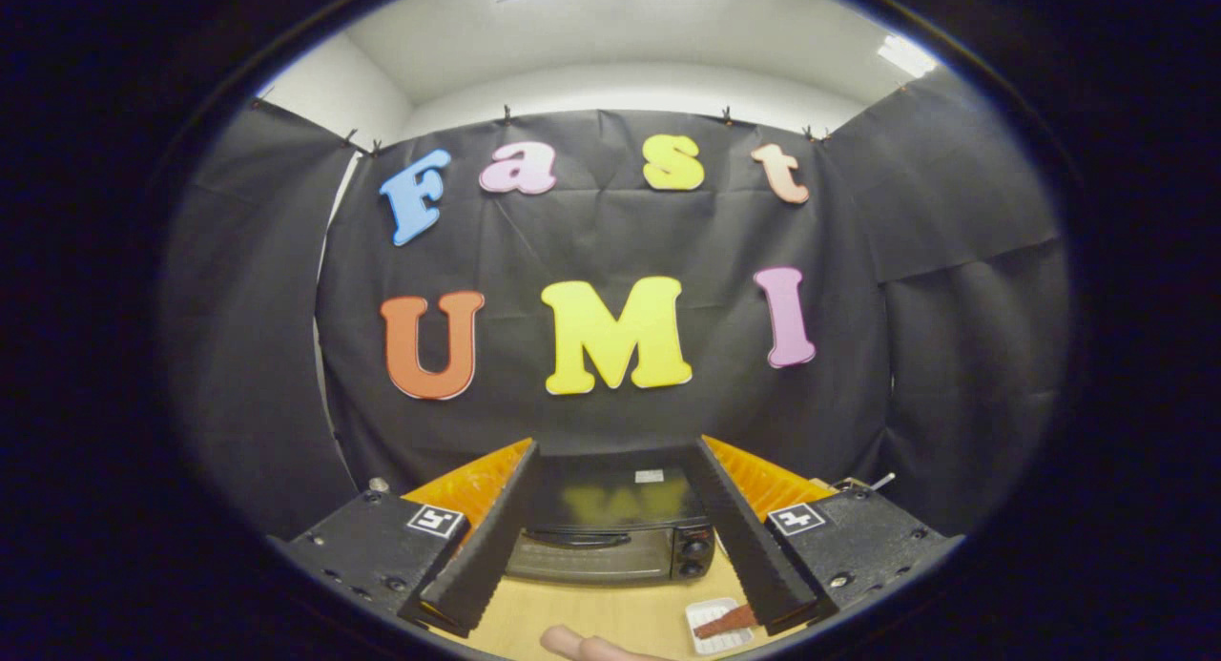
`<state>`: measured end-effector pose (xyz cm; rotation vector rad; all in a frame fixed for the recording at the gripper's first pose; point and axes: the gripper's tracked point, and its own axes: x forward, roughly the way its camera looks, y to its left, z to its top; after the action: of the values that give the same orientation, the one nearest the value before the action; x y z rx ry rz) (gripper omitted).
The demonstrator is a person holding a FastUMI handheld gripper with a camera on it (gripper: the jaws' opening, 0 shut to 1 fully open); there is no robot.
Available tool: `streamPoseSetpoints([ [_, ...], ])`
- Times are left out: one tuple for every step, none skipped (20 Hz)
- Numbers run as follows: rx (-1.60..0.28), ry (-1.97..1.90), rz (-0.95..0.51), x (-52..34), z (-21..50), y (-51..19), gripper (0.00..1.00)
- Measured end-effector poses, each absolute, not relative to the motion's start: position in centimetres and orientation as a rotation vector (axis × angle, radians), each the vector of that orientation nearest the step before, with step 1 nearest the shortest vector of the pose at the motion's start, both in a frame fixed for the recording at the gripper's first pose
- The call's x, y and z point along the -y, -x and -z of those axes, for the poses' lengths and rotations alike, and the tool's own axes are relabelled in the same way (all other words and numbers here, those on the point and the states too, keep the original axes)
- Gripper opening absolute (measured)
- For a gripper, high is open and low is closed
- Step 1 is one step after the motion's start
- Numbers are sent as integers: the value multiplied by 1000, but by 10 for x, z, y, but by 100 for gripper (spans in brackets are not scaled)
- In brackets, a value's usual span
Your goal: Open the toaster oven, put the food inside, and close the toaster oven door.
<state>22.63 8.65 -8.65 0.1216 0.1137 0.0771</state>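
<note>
Nothing of the task looks done yet: the toaster oven (610, 532) stands on the wooden table (591, 613) beyond the fingers with its door shut and handle (577, 538) untouched; the gripper (610, 609) hangs with its jaws spread wide, holding nothing. The food, a reddish-brown strip (722, 624) on a small white tray (711, 626), lies just beside the right finger; a pale sausage-like piece (582, 646) lies nearer; opening, loading and closing all remain.
</note>
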Motion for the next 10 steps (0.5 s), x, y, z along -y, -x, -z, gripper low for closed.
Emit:
streamPoseSetpoints([
  [-153, -121, -83, -95, 104, -249, 100],
  [-188, -121, -84, -103, 119, -269, 100],
  [-206, -119, -86, -111, 130, -287, 100],
  [-230, -111, -85, -119, 144, -303, 100],
  [-262, -99, -96, -131, 158, -316, 100],
  [-299, -86, -104, -140, 176, -329, 100],
  [-340, -69, -108, -148, 193, -341, 100],
  [-380, -48, -93, -150, 208, -350, 100],
  [-420, -32, -78, -150, 222, -356, 100],
  [-457, -33, -72, -151, 237, -361, 100],
])
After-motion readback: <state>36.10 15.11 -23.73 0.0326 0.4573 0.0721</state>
